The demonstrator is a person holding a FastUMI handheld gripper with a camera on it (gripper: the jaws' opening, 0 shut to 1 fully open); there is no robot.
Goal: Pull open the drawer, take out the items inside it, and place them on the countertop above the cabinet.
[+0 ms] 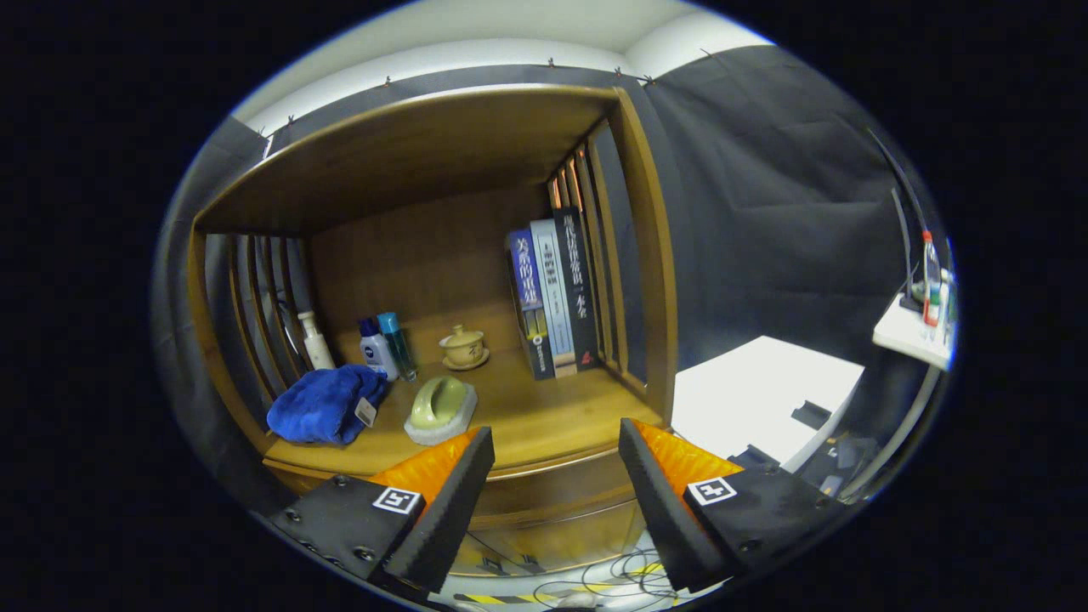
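While the gripper (557,433) hangs in front of the cabinet (544,540) with its fingers spread wide and nothing between them, the countertop (544,408) lies just beyond the fingertips. On it, at about ten o'clock from the fingers, sits a crumpled blue cloth (323,404). A green-handled scrubbing brush (440,408) lies just beside the cloth, at eleven o'clock and close to the left fingertip. Further back stand a white pump bottle (316,340), two small bottles (387,347) and a lidded cup (463,347) on a saucer. A row of books (552,297) stands upright at about twelve o'clock.

The drawer front (552,501) seems to be the curved wooden band under the countertop edge, at six o'clock between the fingers. The view is bent and dim there, so whether the drawer is fully shut is hard to say, and no handle can be made out.

The scene fits two stages: the cloth and brush may have come out of the drawer and been set down, or they may be standing props with the drawer's contents still inside. Judging the step further is not safe. Any later reach for the drawer would call for dropping the fingers well below the countertop edge.
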